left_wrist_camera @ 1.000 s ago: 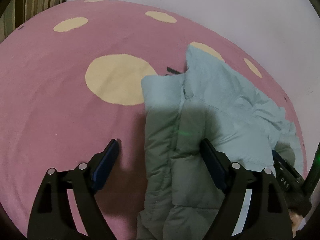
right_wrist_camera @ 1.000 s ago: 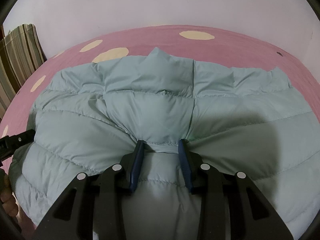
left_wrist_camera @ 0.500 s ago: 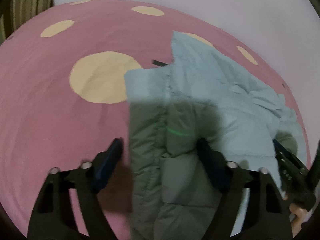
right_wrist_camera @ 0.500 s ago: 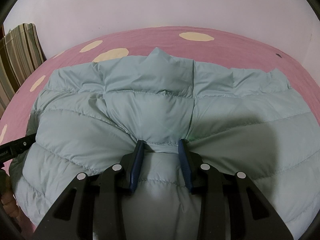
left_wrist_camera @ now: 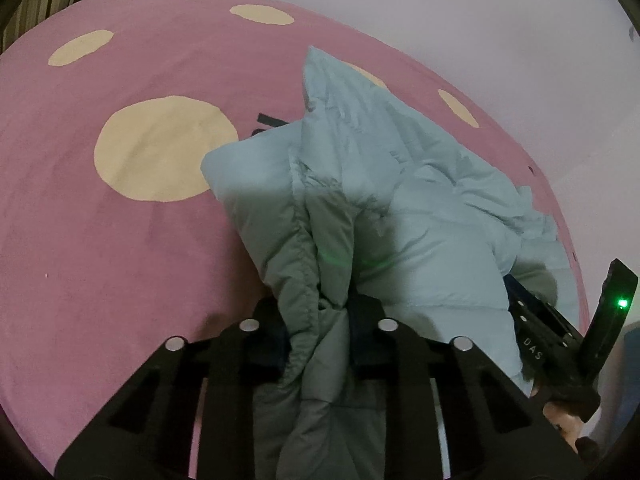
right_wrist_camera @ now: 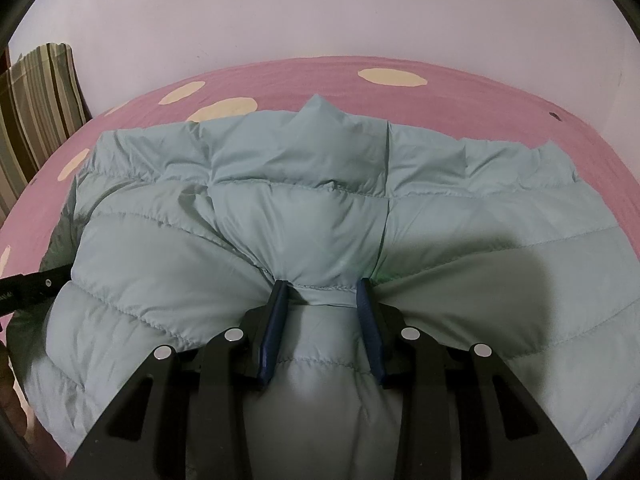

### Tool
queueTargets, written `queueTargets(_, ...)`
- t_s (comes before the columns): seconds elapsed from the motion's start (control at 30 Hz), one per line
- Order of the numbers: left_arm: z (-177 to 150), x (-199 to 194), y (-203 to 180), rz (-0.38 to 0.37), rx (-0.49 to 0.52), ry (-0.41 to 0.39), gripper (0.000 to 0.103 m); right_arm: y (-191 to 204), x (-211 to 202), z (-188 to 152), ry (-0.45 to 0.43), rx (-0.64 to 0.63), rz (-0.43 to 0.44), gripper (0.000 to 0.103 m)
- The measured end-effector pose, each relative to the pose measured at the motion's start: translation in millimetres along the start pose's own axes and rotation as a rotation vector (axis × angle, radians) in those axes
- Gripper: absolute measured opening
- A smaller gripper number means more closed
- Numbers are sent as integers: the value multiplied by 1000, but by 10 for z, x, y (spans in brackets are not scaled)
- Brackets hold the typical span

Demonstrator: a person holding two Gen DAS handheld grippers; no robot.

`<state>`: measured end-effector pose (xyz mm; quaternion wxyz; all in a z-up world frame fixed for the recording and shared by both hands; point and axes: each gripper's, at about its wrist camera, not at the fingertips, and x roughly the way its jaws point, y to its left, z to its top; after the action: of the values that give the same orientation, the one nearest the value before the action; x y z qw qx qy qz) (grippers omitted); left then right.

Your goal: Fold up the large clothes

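Observation:
A pale blue-green quilted puffer jacket (left_wrist_camera: 420,208) lies on a pink bed cover with cream dots (left_wrist_camera: 120,240). In the left wrist view my left gripper (left_wrist_camera: 320,312) has the jacket's left edge bunched between its pads, and its jaws are closing on that fold. In the right wrist view the jacket (right_wrist_camera: 320,208) spreads wide, and my right gripper (right_wrist_camera: 322,290) is shut on a pinched ridge of its near edge. The right gripper (left_wrist_camera: 560,332) also shows at the lower right of the left view. The left one (right_wrist_camera: 28,286) pokes in at the left edge of the right view.
A pale wall (right_wrist_camera: 320,12) rises right behind the bed. A striped cushion (right_wrist_camera: 36,108) stands at the far left. Bare pink cover (right_wrist_camera: 480,92) lies beyond and left of the jacket. A hand (left_wrist_camera: 560,420) holds the right gripper.
The left jaws went from wide apart to closed on the jacket's left edge, gathering it into a fold. The right gripper kept its grip and did not move.

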<state>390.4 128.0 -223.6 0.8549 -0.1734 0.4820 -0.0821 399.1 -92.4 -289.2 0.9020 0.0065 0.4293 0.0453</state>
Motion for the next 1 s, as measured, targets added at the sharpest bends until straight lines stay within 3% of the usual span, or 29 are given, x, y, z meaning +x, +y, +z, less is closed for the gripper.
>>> queueTargets(0.23, -5, -54, -49, -8, 10, -15, 14, 27, 11, 5, -11, -13, -21, 36)
queueTargets(0.7, -13, -46, -98, 23, 17, -26, 14, 73, -28, -13, -38, -8, -40, 37)
queueTargets(0.9, -16, -48, -96, 32, 15, -27, 14, 7, -142, 25, -61, 1, -33, 55)
queueTargets(1.0, -17, -45, -103, 38, 13, -27, 14, -72, -269, 59, -86, 8, -33, 59)
